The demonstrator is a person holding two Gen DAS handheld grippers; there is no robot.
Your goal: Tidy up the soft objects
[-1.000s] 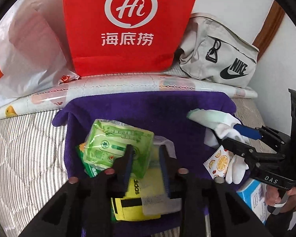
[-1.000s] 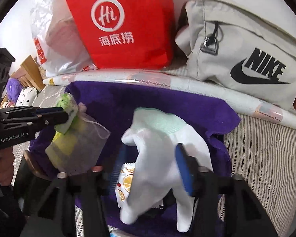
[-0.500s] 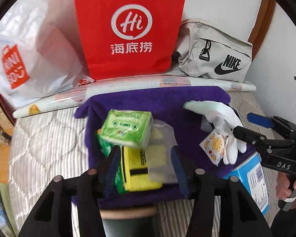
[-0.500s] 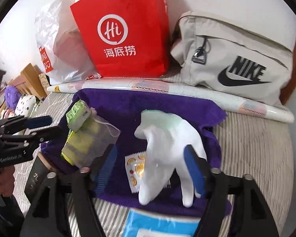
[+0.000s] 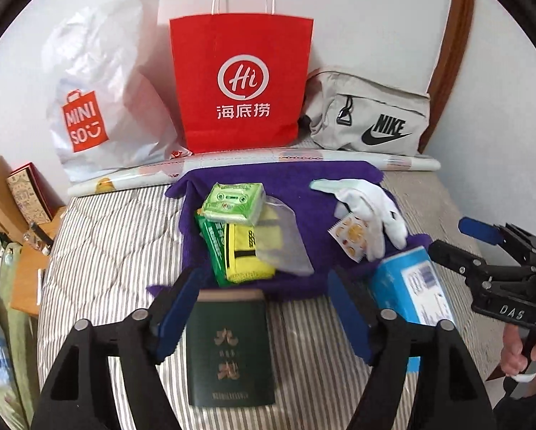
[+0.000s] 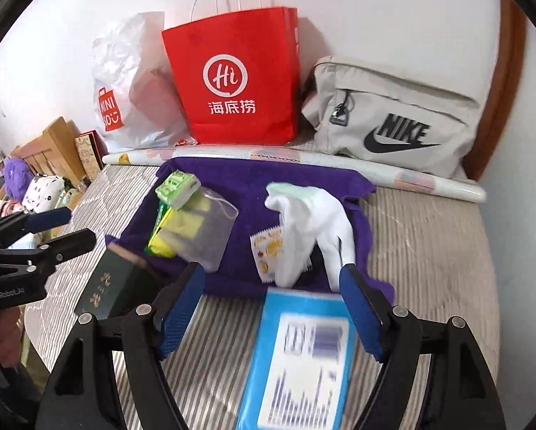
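Jaws of both grippers wide apart, empty; one white glove (image 6: 310, 222) on one purple towel (image 6: 246, 186).

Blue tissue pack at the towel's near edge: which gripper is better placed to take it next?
Probably the right gripper: its open fingers already frame the blue tissue pack. The left gripper is open over the green booklet instead.
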